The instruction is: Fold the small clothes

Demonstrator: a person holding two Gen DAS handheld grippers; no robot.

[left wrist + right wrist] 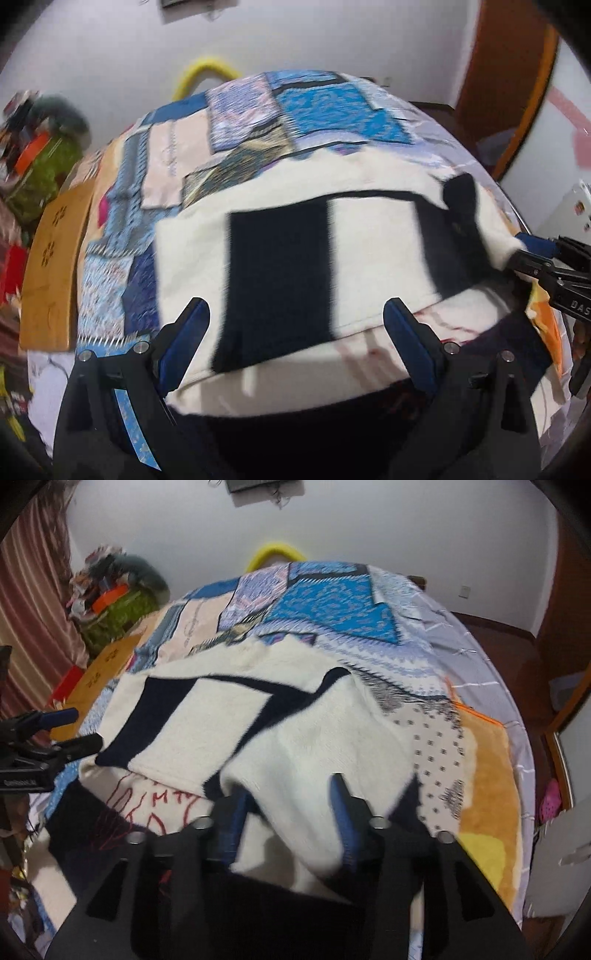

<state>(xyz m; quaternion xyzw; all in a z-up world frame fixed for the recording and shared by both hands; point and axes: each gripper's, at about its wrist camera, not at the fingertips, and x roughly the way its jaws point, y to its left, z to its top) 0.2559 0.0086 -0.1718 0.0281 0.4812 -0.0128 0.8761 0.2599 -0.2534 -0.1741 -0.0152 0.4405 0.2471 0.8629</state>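
Mid-fold, both ends let go

Left gripper (295, 339) gapes empty above the cream-and-navy sweater (369, 243) on the patchwork bedspread (332, 602); right gripper (291, 805) half-parted around its sleeve, pads clear (I think). I'd square the fold's edges before regripping.

A home bedroom: patchwork bedspread (325, 602) on a bed, striped curtain (33, 602), wooden door (506, 92).

Even, soft indoor light fills both views, with no glare and only faint shadows. Motion blur smears the sweater (280, 258) and bedspread (332, 602). Fisheye distortion bulges the bed and darkens the corners to black.
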